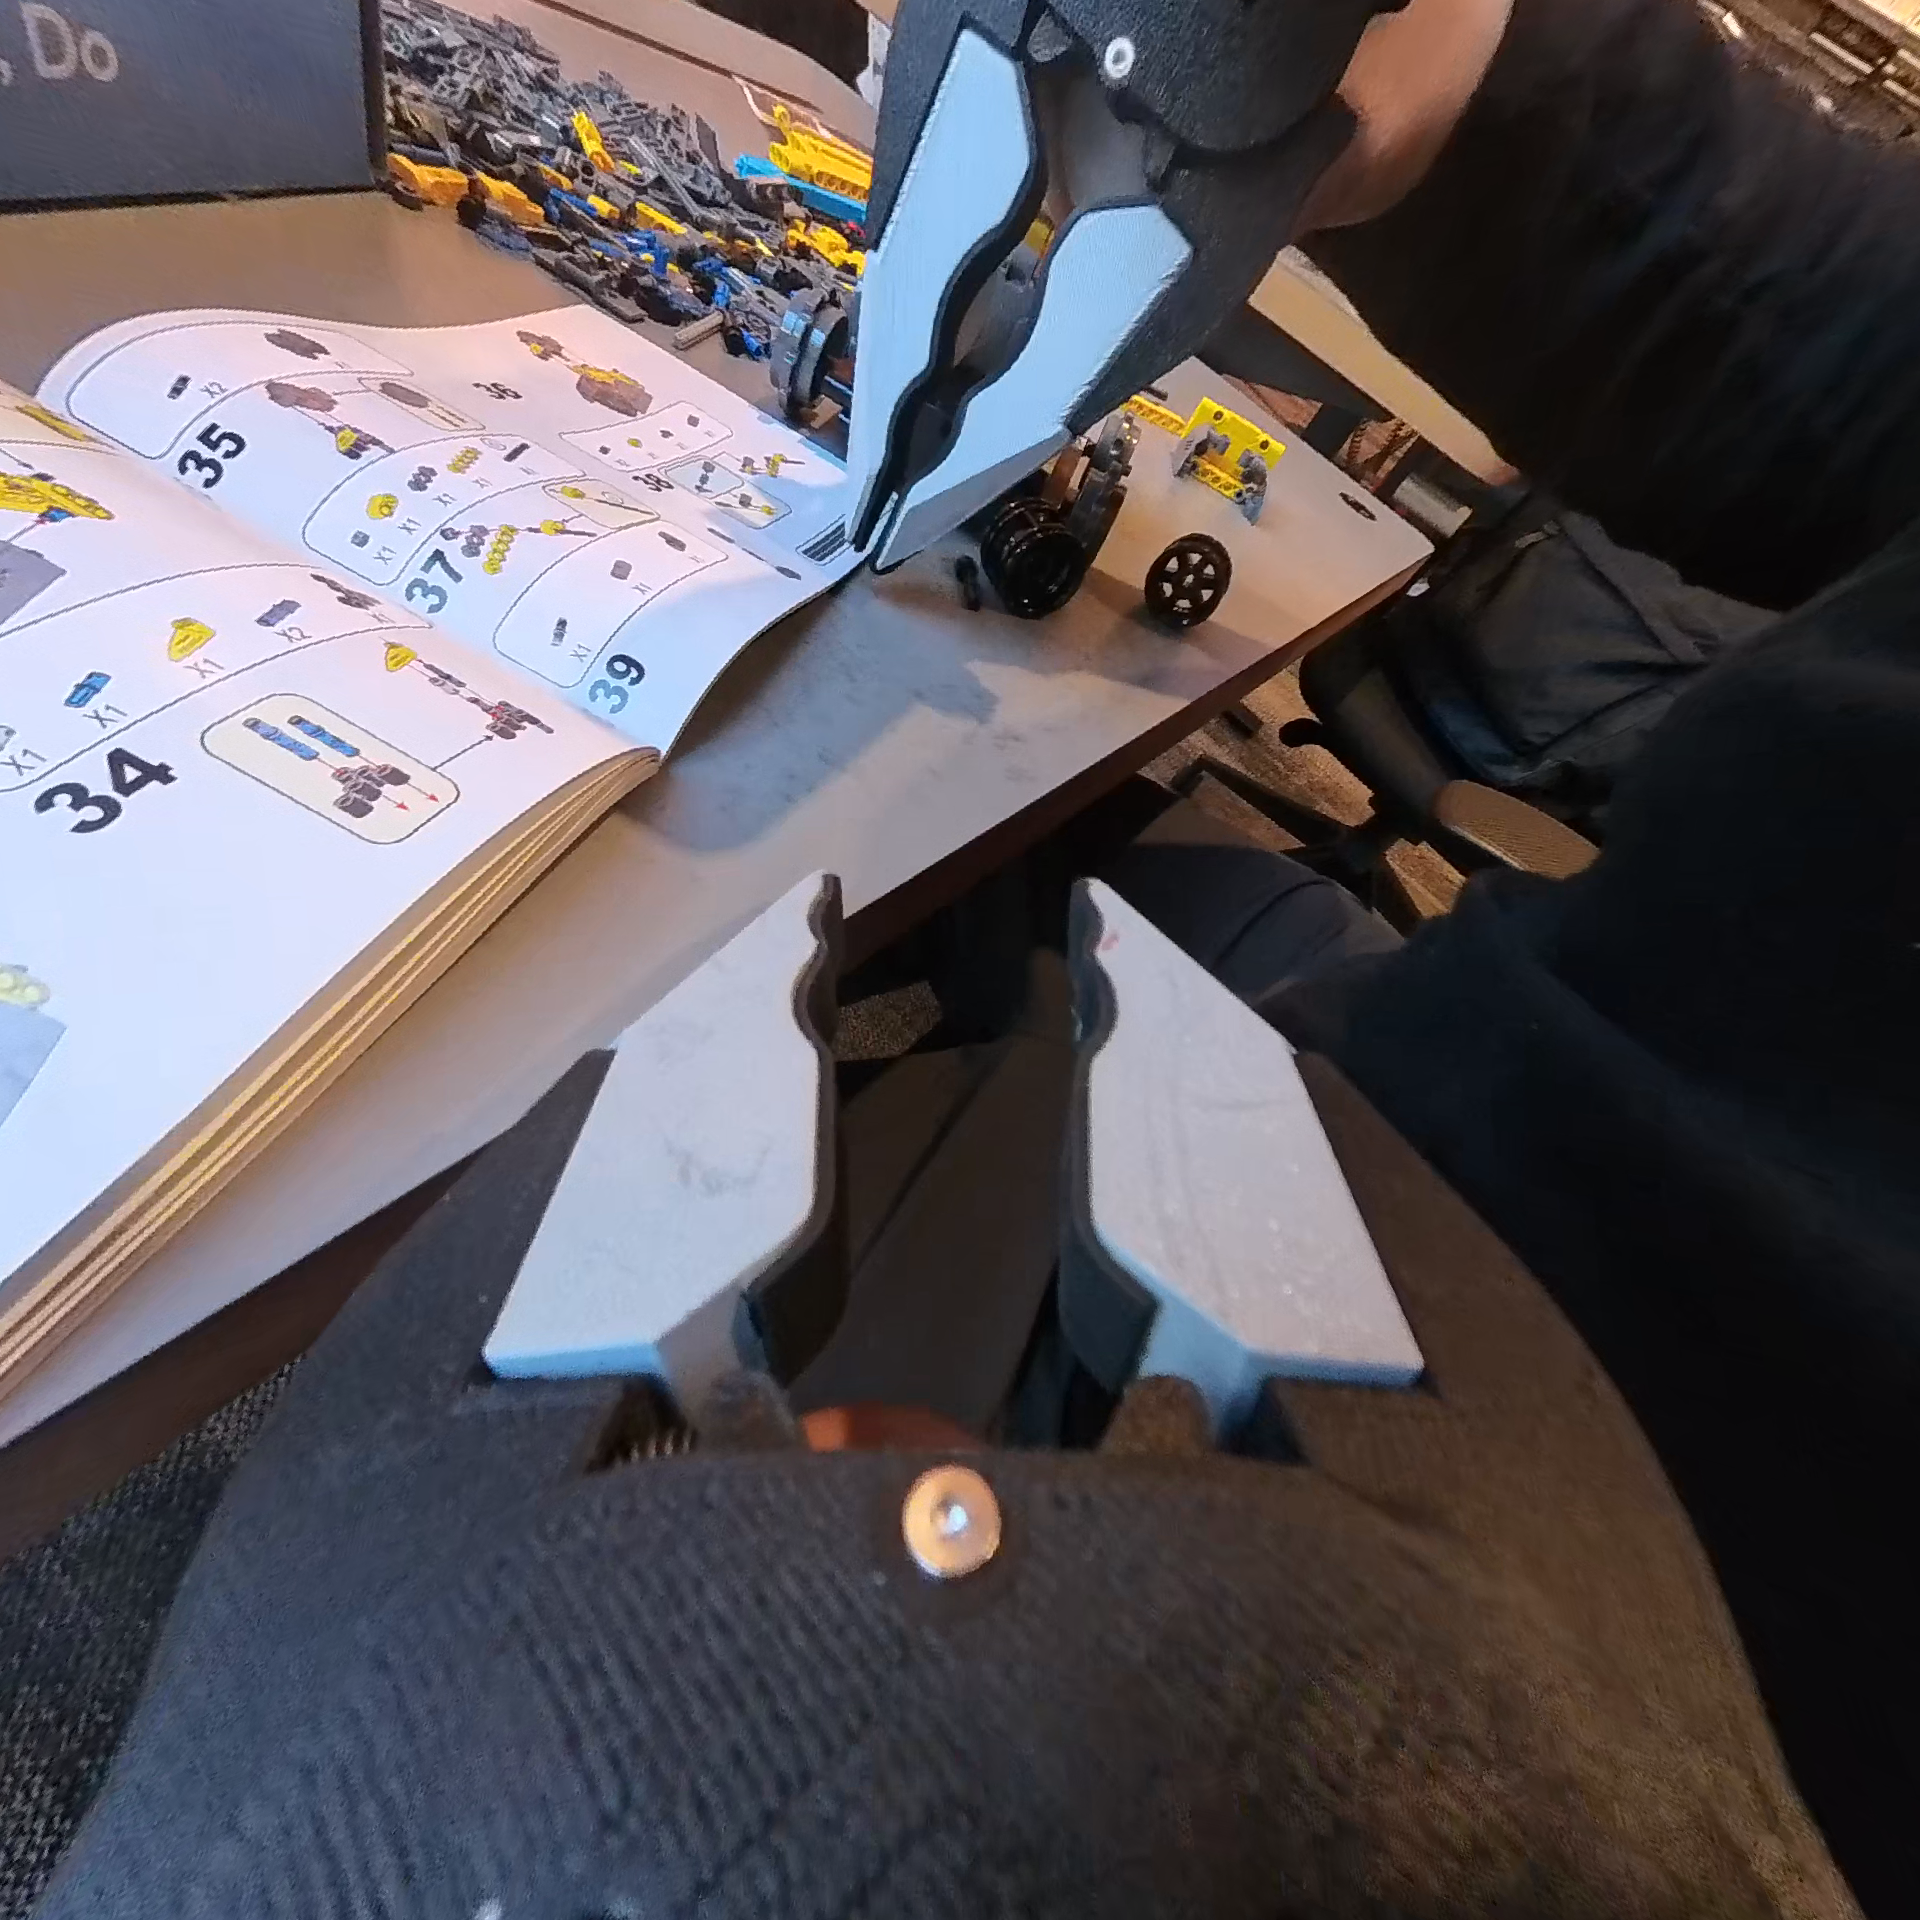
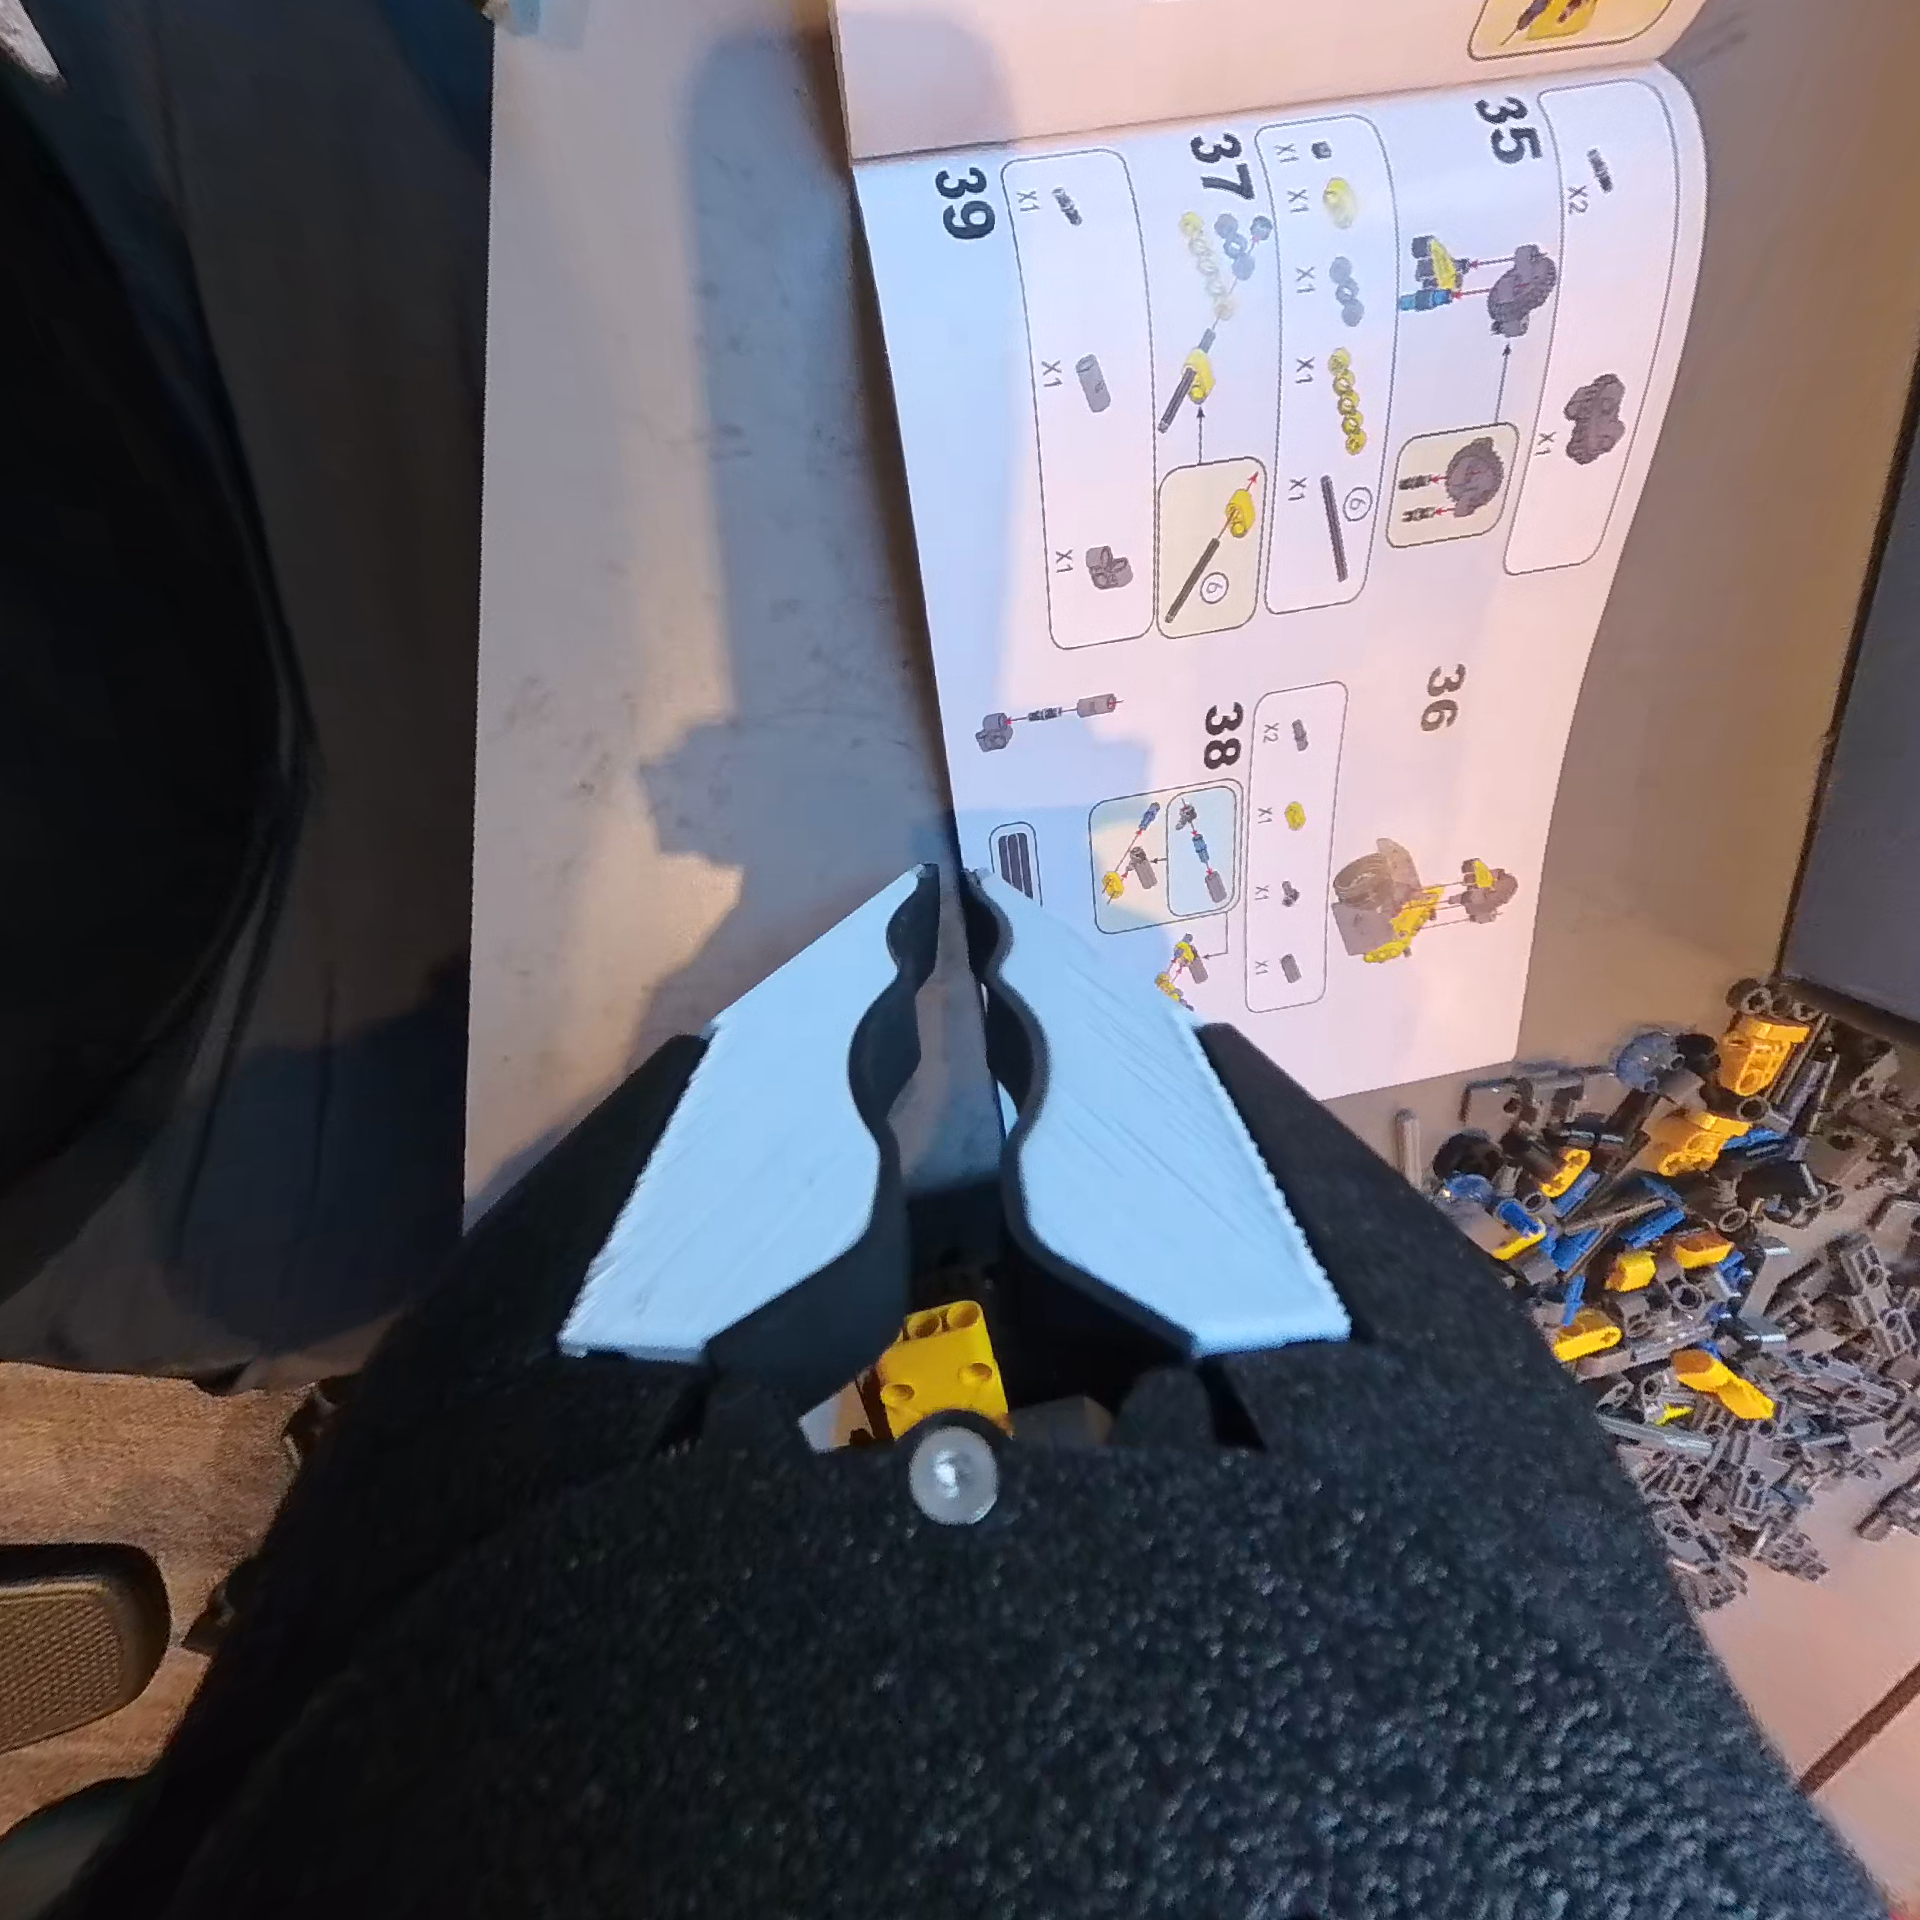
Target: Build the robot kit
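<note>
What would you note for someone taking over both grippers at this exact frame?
Left gripper: open, holding nothing, just off the near edge of the table.
Right gripper: tips pinched on the outer corner of the right-hand page of the open instruction booklet. That page is curled up off the table, not lying flat.
Beside that corner: two black wheels and a small yellow-and-grey assembly, all apart from the gripper.
Behind the booklet: a pile of loose building pieces and a dark box.
</note>
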`<state>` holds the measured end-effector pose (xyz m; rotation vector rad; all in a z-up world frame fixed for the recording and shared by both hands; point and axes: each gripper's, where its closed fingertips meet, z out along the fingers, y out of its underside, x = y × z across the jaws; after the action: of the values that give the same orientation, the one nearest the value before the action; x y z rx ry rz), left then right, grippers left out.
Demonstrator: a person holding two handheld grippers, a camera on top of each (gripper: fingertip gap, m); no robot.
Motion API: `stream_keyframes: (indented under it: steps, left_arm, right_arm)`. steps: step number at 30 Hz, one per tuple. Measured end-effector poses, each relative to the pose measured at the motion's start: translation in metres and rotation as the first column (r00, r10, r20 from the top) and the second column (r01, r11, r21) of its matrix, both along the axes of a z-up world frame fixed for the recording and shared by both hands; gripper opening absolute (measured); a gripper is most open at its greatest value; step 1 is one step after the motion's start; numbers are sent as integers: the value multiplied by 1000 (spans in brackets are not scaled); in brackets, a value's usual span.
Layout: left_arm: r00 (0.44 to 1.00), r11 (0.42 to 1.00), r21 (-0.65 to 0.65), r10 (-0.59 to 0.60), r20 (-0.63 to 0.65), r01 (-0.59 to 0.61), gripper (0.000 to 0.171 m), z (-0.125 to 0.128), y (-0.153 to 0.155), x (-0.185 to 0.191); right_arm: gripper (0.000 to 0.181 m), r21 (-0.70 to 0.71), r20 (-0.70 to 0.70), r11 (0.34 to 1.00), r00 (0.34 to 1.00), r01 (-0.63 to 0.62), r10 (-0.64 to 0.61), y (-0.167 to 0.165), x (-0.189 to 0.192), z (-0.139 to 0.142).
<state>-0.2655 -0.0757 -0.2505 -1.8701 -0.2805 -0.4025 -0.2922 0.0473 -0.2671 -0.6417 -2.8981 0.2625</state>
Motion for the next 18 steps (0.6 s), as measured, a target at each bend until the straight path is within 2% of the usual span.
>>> stream_keyframes:
  steps: [18]
  left_arm:
    - [1000,999,-40,-18,4,18,42,-8,2,3]
  right_arm:
    - [7,5,-10,1000,1000,9,-9,6,-1,3]
